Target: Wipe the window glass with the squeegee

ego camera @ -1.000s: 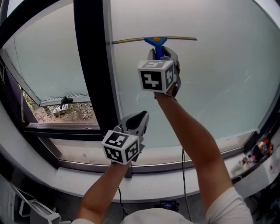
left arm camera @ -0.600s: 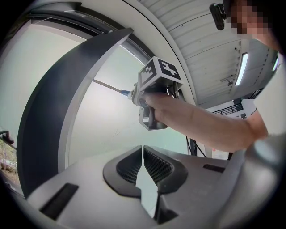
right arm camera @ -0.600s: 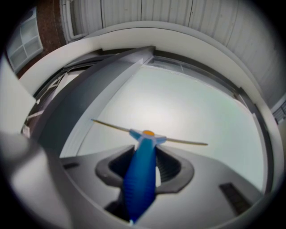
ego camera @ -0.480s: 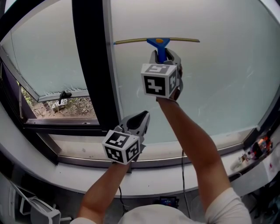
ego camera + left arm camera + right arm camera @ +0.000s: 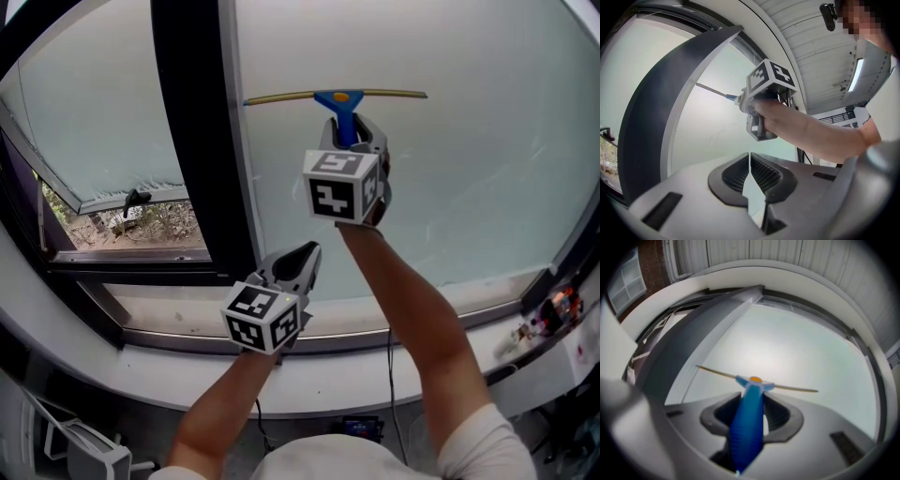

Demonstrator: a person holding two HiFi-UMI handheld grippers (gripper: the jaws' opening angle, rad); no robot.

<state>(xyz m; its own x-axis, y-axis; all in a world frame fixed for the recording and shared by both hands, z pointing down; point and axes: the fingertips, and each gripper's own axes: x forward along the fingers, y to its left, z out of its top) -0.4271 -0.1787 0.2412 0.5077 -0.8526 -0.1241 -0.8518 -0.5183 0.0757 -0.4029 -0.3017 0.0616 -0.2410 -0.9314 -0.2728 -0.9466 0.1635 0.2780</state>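
**A:** What is seen nearest?

**B:** The left claw [image 5: 302,255] is held lowest and closest, in front of the sill [image 5: 422,314]. Its jaws are brought together at the tips and nothing is held between them.

**A:** And the other one?

**B:** The right claw [image 5: 352,129] is raised above the left claw and a little to its right, on an outstretched arm. Its jaws are clamped on the blue handle of the squeegee [image 5: 339,97], which is gripped roughly upright between them.

**A:** Where is the blade placed?

**B:** Just beyond the right claw's jaw tips. The thin yellowish blade is set crosswise to the handle and reaches out to both sides of the claw, almost level. It appears to be laid against the window glass [image 5: 469,178], though contact along the whole edge cannot be confirmed.

**A:** What is found past the blade?

**B:** The large pale pane is spread above, below and to the right of the right claw. Faint streaks are seen on it to the claw's lower right.

**A:** And to the left?

**B:** A dark frame post [image 5: 192,141] is set upright to the left of both claws. Beyond it, farther left, a side pane [image 5: 94,122] is swung open, and plants and ground are seen under its lower edge.
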